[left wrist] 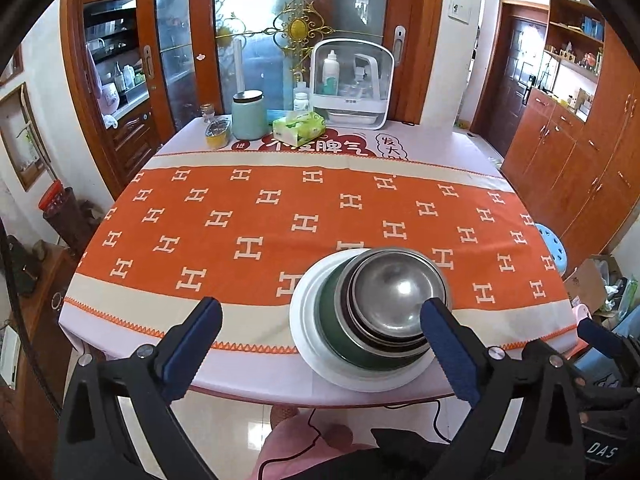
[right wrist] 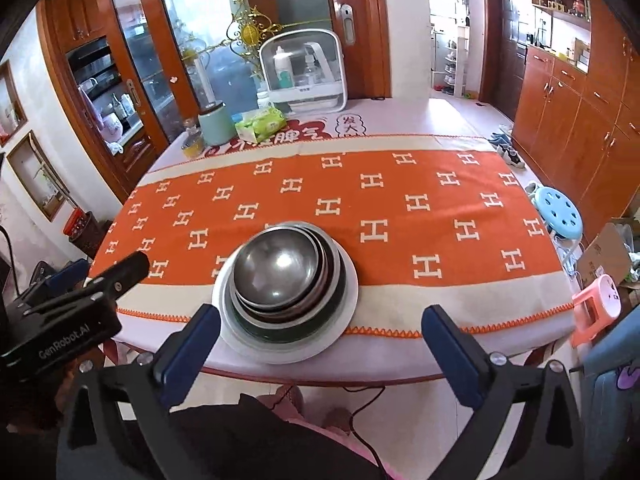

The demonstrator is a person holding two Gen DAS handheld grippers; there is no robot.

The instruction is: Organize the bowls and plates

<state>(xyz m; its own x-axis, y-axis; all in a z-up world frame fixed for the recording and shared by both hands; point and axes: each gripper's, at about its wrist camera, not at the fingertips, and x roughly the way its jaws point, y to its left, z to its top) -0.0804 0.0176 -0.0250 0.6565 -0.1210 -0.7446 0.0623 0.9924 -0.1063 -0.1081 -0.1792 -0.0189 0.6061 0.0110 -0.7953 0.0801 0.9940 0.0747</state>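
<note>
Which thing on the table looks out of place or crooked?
The stack of bowls sits off-centre on the white plate, shifted toward one side. Nothing is spilled or broken.

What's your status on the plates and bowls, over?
Left gripper open, empty. Right gripper open, empty. Steel bowls nested on white plate at the table's near edge. Nothing in the way.

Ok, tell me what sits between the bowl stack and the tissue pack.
Nothing: only bare orange tablecloth lies between the bowl stack and tissue pack, clearest in the right wrist view.
</note>
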